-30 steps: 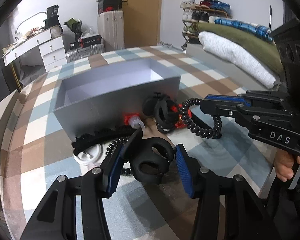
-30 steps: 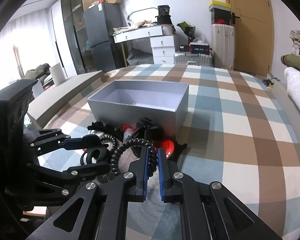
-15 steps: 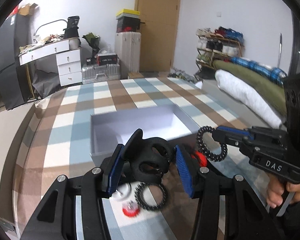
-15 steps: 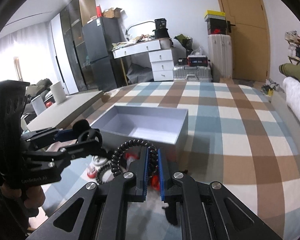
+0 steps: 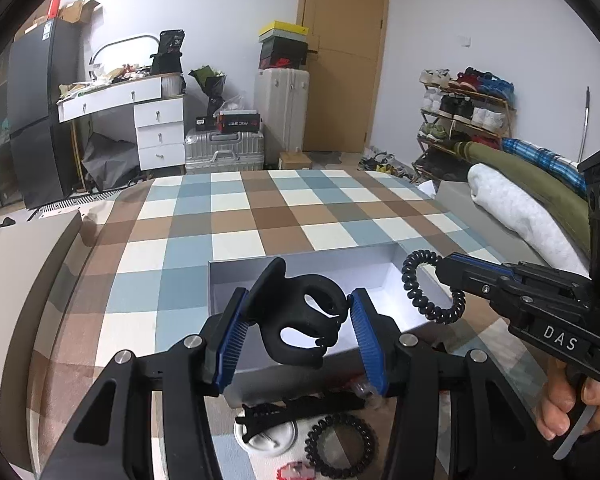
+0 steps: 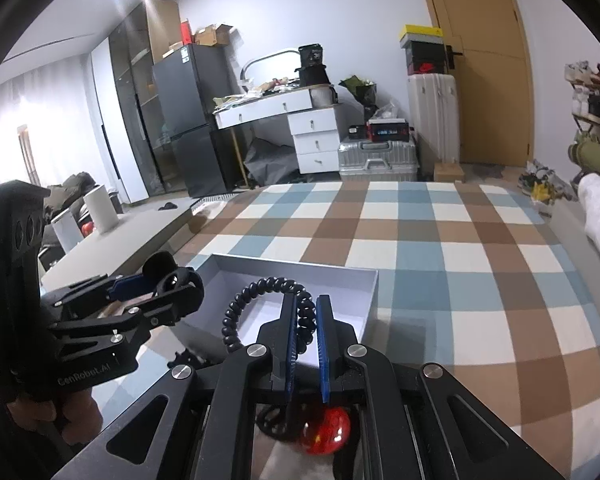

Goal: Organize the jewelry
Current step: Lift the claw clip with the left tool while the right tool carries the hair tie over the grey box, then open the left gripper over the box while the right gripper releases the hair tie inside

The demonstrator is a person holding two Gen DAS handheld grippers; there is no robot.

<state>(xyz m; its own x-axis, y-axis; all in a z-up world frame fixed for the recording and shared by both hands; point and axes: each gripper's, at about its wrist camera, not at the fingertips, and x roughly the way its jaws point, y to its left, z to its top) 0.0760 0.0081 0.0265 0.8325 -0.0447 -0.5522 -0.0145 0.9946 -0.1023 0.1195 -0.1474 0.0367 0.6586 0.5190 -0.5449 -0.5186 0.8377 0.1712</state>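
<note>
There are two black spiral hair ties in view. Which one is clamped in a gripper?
The spiral hair tie hanging from the right gripper over the grey box. The other spiral hair tie lies loose on the checked cloth, in front of the box.

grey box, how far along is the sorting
Nothing shows inside the grey box yet. In hand: the left tool grips a black claw clip, and the right tool pinches a black spiral hair tie. Left on the table: another spiral tie, a black clip, a red piece.
</note>
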